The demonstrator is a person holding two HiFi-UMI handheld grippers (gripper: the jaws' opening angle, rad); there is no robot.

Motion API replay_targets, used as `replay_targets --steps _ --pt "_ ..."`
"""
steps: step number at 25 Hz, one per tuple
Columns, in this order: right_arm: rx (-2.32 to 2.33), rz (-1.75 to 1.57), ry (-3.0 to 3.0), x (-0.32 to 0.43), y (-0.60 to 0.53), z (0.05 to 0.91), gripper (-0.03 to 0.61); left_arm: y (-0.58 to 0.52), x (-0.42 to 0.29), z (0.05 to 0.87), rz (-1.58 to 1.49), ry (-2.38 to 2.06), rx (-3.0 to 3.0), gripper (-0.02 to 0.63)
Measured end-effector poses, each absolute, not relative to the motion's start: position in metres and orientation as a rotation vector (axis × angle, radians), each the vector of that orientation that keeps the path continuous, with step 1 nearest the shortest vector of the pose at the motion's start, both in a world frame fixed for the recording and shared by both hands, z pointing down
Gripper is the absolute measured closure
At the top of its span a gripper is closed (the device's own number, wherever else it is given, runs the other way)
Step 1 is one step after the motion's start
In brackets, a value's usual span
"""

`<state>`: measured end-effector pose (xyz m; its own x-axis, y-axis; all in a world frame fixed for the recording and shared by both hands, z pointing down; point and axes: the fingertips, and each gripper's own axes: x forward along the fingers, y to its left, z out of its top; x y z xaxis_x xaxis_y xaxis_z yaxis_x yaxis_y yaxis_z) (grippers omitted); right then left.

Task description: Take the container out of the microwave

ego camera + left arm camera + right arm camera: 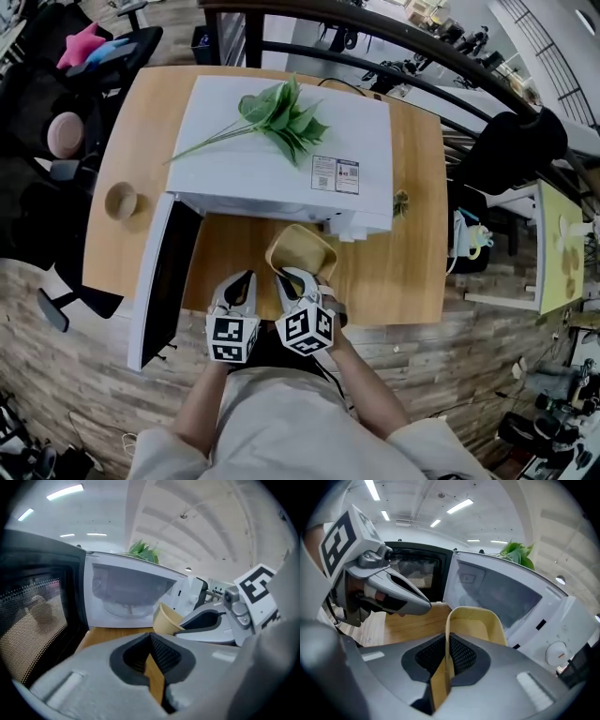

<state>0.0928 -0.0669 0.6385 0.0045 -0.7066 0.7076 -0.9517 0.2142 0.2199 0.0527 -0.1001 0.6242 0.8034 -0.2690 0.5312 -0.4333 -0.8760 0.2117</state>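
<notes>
My right gripper [447, 641] clenched on near wall of yellow container [302, 251], rim between pads. Container tilted, outside microwave [291, 159], just in front of cavity, over wooden table [403, 272]. Door [161, 281] open at left. My left gripper [151, 644] closed, empty, just left of right one.

brightly, evenly lit from ceiling light strips [64, 491]; strong fisheye bending, dark vignetted corners, soft blurred foreground.
</notes>
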Motion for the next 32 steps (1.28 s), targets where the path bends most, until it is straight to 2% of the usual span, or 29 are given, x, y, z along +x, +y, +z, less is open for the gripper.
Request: replay_targets --steps 14,32 --pt "1.862 0.481 -1.814 0.112 -0.028 0.599 0.545 -0.076 0.052 0.598 0.668 -0.585 2.702 0.611" --pt "2.177 0.271 -1.867 0.124 -0.005 0.495 0.546 -0.072 0.057 0.484 0.381 -0.595 2.866 0.611"
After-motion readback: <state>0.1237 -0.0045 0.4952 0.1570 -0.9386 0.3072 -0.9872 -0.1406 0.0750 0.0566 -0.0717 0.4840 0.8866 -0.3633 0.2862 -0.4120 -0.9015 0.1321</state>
